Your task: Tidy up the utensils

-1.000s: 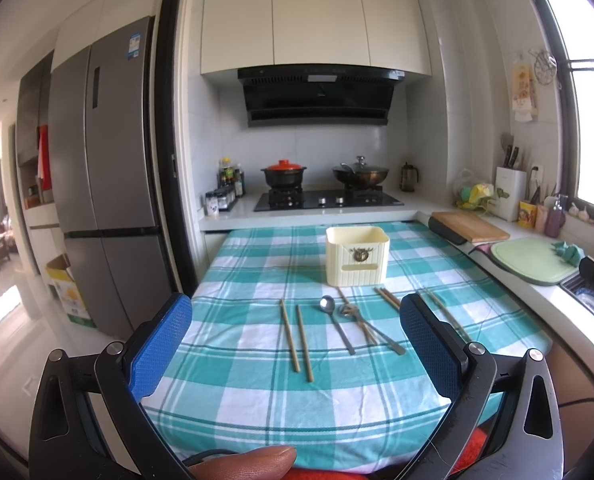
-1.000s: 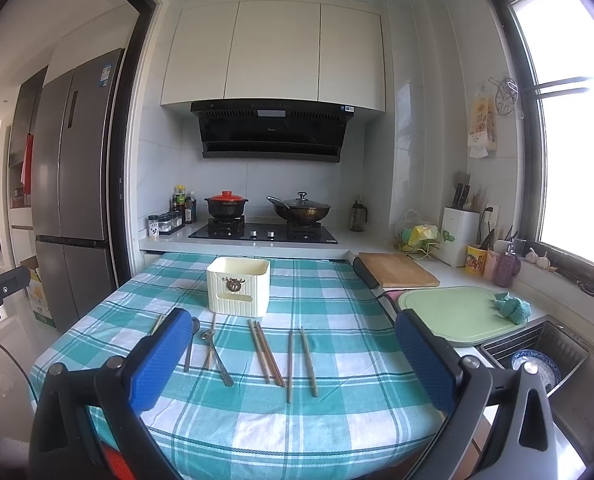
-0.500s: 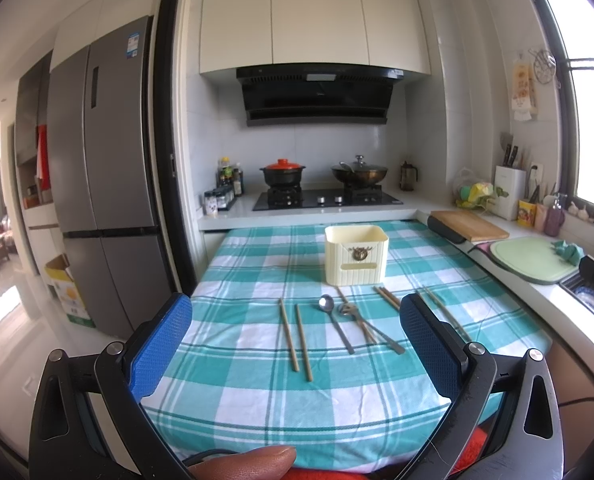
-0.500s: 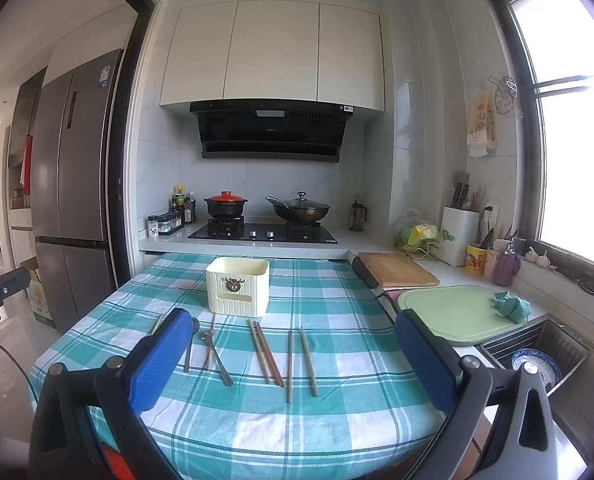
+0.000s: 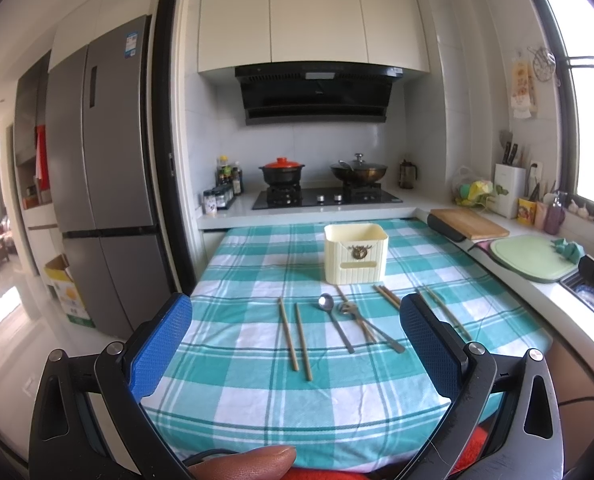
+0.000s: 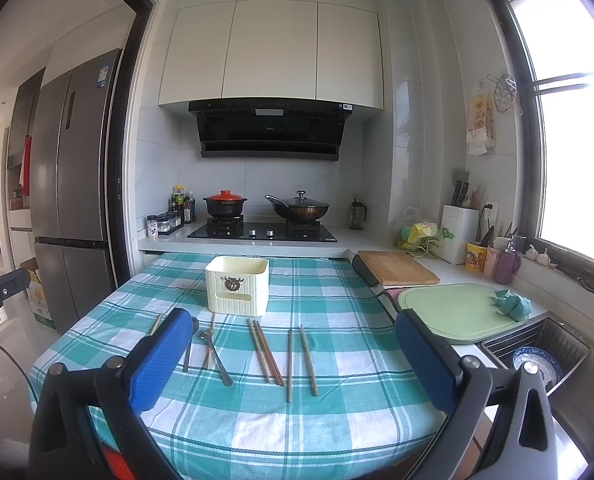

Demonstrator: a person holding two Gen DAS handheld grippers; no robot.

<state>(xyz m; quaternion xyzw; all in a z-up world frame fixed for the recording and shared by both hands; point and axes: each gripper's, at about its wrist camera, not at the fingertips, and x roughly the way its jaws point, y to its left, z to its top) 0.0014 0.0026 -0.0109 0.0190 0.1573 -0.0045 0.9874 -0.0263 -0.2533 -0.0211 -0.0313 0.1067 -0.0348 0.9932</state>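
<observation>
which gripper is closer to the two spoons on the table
Left. The spoons lie between the left gripper's fingers, slightly right of centre. From the right gripper, they sit far left, partly behind its left finger.

You have one cream utensil holder (image 6: 237,291) on the checked tablecloth (image 6: 337,312). In front of it lie two metal spoons (image 5: 335,322) and, counting the pairs, eight chopsticks (image 6: 301,358), though one by the spoons is partly hidden. On the stove sit two pots (image 6: 225,204). Two cutting boards (image 6: 397,268) rest on the counter.
</observation>
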